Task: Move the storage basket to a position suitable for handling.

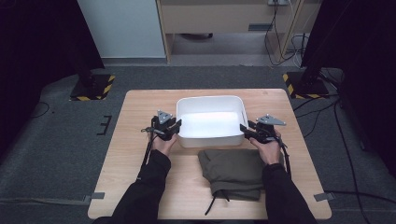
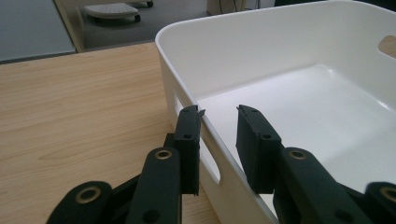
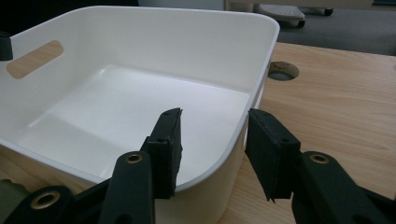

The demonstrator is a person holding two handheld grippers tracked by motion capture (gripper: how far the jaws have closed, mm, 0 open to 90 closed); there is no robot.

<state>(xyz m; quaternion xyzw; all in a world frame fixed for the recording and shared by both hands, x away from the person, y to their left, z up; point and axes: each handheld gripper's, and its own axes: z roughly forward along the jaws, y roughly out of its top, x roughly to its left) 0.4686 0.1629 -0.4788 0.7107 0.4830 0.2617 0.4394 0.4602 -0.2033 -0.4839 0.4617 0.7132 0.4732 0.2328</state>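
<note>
A white plastic tub (image 1: 210, 99) with handle slots stands empty at the middle of the wooden table (image 1: 135, 154). My left gripper (image 1: 175, 127) is at the tub's left wall. In the left gripper view the gripper (image 2: 219, 111) straddles the tub rim (image 2: 280, 14): one jaw lies against the outside, the other stands inside with a gap. My right gripper (image 1: 245, 128) is at the tub's right wall. In the right gripper view that gripper (image 3: 215, 112) also straddles the tub rim (image 3: 187, 11), open, with one jaw inside and one outside. A folded olive garment (image 1: 231, 170) lies in front of the tub.
A round cable hole (image 3: 282, 71) is cut in the tabletop beyond the tub's right wall. The person's dark sleeves reach in from the near table edge. Black stands with striped bases (image 1: 91, 88) are on the floor at both far corners.
</note>
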